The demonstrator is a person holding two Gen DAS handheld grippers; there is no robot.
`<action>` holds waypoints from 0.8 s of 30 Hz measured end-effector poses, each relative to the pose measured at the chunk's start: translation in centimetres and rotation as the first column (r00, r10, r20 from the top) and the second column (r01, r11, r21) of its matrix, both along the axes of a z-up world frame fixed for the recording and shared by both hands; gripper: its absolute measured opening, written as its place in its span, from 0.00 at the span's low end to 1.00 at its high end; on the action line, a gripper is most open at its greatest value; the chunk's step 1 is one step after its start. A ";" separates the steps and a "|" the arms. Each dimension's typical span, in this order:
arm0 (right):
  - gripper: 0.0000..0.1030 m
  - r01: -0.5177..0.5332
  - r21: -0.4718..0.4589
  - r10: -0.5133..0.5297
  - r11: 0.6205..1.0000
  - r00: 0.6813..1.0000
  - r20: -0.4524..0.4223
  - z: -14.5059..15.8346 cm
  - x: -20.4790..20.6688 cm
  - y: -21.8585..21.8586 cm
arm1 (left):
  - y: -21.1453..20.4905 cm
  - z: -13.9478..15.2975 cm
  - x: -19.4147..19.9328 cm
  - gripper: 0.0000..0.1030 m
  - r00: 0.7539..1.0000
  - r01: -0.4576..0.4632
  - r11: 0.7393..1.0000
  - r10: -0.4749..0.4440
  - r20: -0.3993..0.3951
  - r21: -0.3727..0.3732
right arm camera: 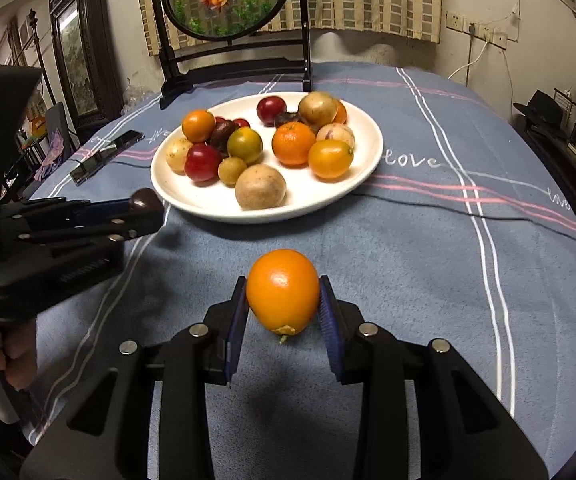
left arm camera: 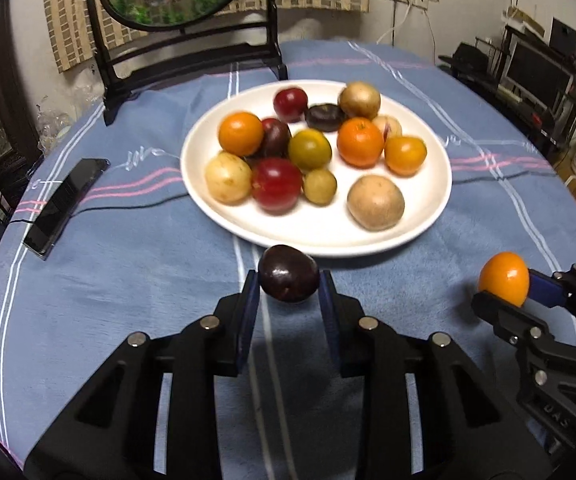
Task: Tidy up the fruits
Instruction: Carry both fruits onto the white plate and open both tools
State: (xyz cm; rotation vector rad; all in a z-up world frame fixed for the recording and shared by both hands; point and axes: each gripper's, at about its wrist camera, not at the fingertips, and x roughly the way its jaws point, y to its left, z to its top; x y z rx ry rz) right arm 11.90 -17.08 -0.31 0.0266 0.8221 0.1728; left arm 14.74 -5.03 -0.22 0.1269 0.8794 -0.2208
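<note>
**Two fruits held off the plate, the rest heaped on it**

The round table (left arm camera: 128, 272), under a blue cloth with white and pink stripes, carries everything here. At its far edge, behind the plate, stands a dark wooden frame (right arm camera: 232, 60) holding an oval goldfish panel.

The white plate (left arm camera: 319, 236) is the one container and sits near the table's middle. It holds a loose heap of fruit: a large tan one (left arm camera: 375, 202) alone toward the plate's near rim, a second tan one (left arm camera: 228, 178) at its left side, a third (left arm camera: 359, 99) at the back. Three oranges lie among them, one (left arm camera: 240, 133) left of centre, one (left arm camera: 360, 142) right of centre and a smaller one (left arm camera: 405, 155) touching it on the right. A red plum (left arm camera: 276, 184) rests against the left tan fruit, another red one (left arm camera: 290, 104) sits at the back, and a greenish-yellow fruit (left arm camera: 309, 149) lies in the centre, with dark plums tucked between.

Left of the plate, well apart, a black phone (left arm camera: 64, 204) lies on the cloth.

In front of the plate's near rim, the left gripper (left arm camera: 289, 294) has its pads pressed on a dark plum (left arm camera: 289, 274), clear of the plate. To the right of that, the right gripper (right arm camera: 282, 304) is clamped on an orange (right arm camera: 282, 290), also short of the plate.
</note>
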 end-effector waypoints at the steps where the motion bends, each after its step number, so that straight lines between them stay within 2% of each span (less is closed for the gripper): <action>1: 0.34 0.000 -0.003 0.000 1.000 1.000 0.009 0.4 0.1 0.0 | 0.2 0.5 0.0 0.30 1.000 -0.005 1.000 0.005 0.008 -0.003; 5: 0.34 -0.002 -0.016 0.002 1.000 0.999 0.045 1.9 0.9 -0.1 | 0.3 2.0 0.5 0.30 1.000 -0.003 1.000 0.003 0.024 -0.025; 13: 0.34 -0.019 -0.044 0.024 0.999 0.994 0.104 4.5 4.7 0.6 | -1.3 4.7 3.9 0.30 0.997 -0.007 1.000 0.007 0.072 -0.005; 19: 0.34 -0.024 -0.064 0.029 0.998 0.996 0.079 3.8 9.2 0.8 | -2.4 4.3 8.1 0.31 0.998 -0.044 0.999 0.044 0.041 0.005; 24: 0.34 -0.056 -0.115 0.061 0.992 0.997 0.040 2.1 12.6 1.4 | -3.0 3.7 10.6 0.31 0.998 -0.053 0.998 0.052 0.032 0.020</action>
